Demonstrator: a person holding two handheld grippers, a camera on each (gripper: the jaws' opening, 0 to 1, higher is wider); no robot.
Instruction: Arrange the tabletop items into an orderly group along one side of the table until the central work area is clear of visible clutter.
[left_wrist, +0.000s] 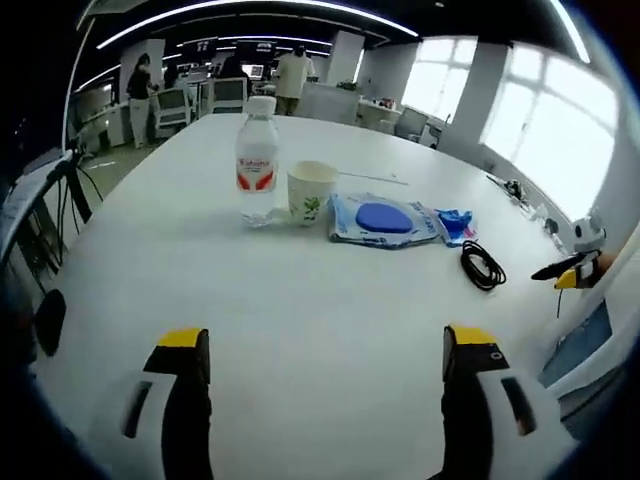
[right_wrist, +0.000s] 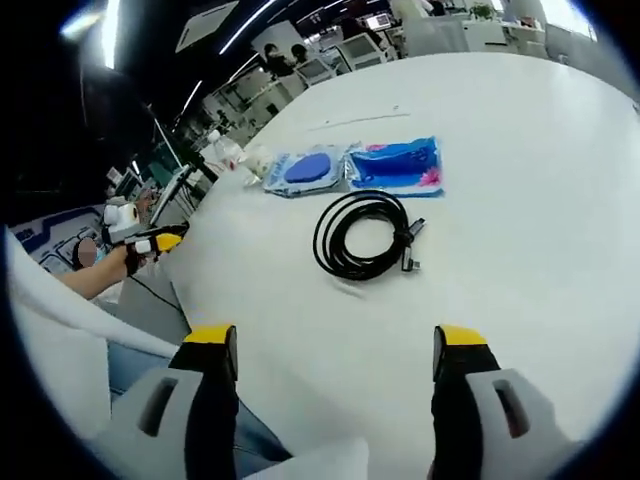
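On the white table (left_wrist: 300, 300) stand a clear water bottle (left_wrist: 257, 160) with a red label and a paper cup (left_wrist: 311, 192) beside it. Right of the cup lies a clear packet with a blue round item (left_wrist: 383, 220), then a blue packet (left_wrist: 455, 222), then a coiled black cable (left_wrist: 482, 266). My left gripper (left_wrist: 325, 360) is open, low over the near table, holding nothing. In the right gripper view, the cable (right_wrist: 362, 235) lies ahead of my open right gripper (right_wrist: 335, 355), with the blue packet (right_wrist: 397, 165), the round-item packet (right_wrist: 305, 170) and the bottle (right_wrist: 225, 150) beyond.
The other gripper (left_wrist: 570, 272) shows at the table's right edge, and in the right gripper view another gripper (right_wrist: 150, 242) sits at the left, held by a hand. Behind the table are office desks, chairs (left_wrist: 225, 95) and people standing (left_wrist: 293, 75). Windows run along the right.
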